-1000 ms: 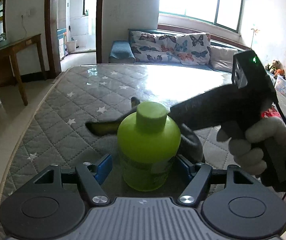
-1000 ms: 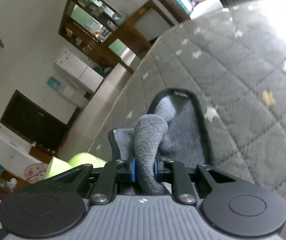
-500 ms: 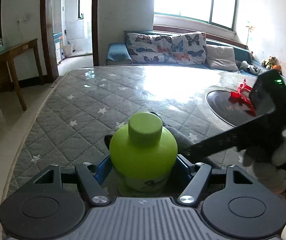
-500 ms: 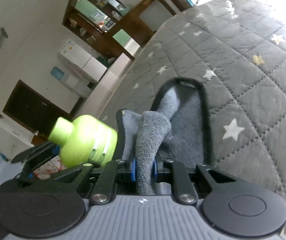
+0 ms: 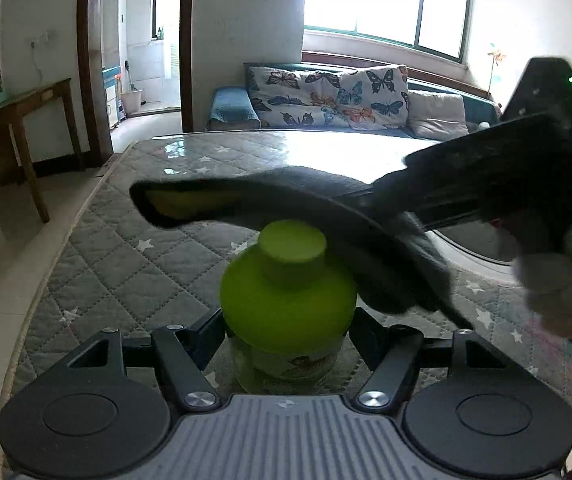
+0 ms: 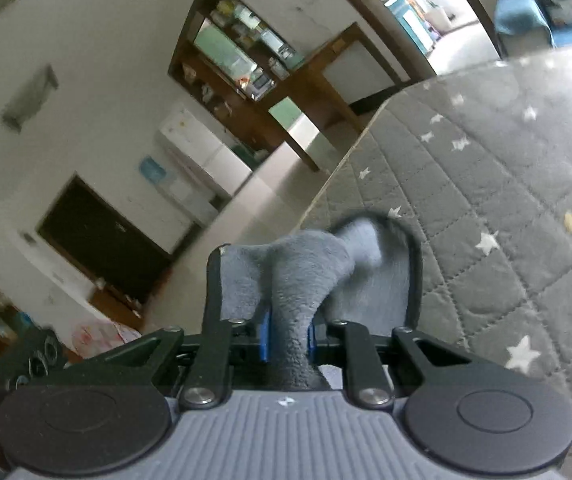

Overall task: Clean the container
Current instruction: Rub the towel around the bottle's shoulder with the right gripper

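One green bottle (image 5: 288, 300) is held upright above the quilted table (image 5: 134, 248), pinched at its body between the fingers of the left gripper (image 5: 286, 344). One grey cloth (image 5: 286, 208) is clamped between the closed fingers of the right gripper (image 6: 286, 340) and lies draped against the cap (image 5: 292, 246), so wiping is judged in hand. The next move is judged to call for a stroke over cap and shoulder while the bottle is kept steady.
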Demonstrator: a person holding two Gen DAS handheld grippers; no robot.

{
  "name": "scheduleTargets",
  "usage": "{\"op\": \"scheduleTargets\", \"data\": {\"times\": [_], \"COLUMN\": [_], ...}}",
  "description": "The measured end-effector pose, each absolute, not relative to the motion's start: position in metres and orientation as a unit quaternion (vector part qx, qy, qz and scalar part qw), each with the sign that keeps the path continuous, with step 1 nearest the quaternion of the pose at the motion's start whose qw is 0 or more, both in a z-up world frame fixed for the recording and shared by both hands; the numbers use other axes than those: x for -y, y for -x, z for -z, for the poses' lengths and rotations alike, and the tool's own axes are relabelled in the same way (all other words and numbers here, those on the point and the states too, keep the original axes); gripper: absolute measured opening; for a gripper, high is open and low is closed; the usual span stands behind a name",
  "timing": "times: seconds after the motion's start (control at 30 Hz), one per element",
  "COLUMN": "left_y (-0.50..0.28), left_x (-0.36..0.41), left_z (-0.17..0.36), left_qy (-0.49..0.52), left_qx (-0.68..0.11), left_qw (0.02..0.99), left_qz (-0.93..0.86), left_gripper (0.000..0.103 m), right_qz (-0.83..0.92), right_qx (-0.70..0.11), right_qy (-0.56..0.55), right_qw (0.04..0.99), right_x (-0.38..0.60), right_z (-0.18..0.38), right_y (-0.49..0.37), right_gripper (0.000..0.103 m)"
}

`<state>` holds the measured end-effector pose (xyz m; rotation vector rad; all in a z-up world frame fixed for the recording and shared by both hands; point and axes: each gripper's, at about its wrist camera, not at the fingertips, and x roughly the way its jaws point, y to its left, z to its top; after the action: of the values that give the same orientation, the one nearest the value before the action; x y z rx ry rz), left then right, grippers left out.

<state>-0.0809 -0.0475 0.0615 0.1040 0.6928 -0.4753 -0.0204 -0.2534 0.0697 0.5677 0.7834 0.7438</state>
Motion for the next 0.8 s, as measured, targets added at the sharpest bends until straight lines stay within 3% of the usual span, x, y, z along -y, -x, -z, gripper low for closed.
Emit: {"op": "scheduleTargets", "data": {"times": [0.5,0.8], "left_y": [0.083,0.084], "left_x": [0.042,0.052], "left_z": [-0.061,-0.059], "left_qy": [-0.051,-0.031], "left_qx": [-0.335,-0.34], "left_qw": [0.911,0.922], "left_qz": [0.235,0.184], "left_gripper": [0.072,0.073], "right_qz": [-0.313,-0.318], "right_qx": [-0.453,-0.449], "right_qy": [-0.22,-0.178], "right_qw": [0.805,0.816], "right_x": [0.239,0.239], "right_z": [-0.015,-0.026], "right_y": [0.006,0.044], "right_gripper": [0.016,0.015]}}
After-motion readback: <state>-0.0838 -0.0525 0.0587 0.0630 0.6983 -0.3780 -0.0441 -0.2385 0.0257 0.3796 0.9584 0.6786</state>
